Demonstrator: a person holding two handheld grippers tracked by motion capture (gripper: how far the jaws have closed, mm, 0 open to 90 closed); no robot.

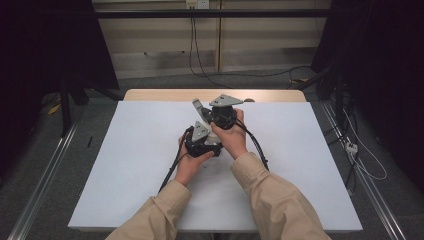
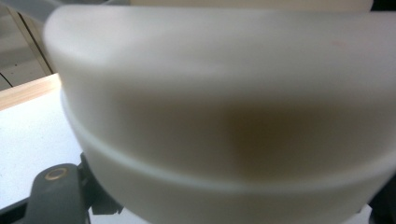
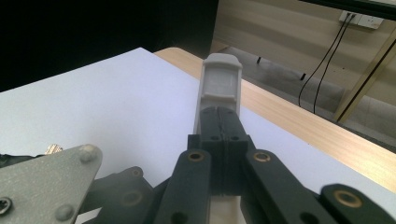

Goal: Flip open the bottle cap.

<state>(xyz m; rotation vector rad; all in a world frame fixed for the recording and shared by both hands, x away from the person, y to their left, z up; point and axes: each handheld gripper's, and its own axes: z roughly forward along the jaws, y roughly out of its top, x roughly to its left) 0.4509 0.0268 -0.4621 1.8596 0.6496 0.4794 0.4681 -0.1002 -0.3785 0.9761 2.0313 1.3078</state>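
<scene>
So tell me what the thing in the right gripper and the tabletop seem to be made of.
Grey part: likely moulded plastic, matte, with rounded edges and a translucent-looking recessed panel. The right gripper is closed on it. Table: pale wood-look edge with faint grain; a smooth, matte white sheet covers it, material unclear.

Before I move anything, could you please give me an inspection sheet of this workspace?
Surface: white sheet lying on a wooden table.
Job's things: grey plastic piece standing up beyond the right gripper's jaws; white rounded object blurred close to the left gripper's camera, kind cannot be told.
Clutter: nothing seen.
Grippers: right gripper shut on the grey plastic piece; left gripper held just beside it, jaw state cannot be told.
Cables: black gripper cables trail back over the sheet towards the person.
Surroundings: wall socket with hanging wires, white power strip on the floor at the right, dark curtains at both sides.
</scene>
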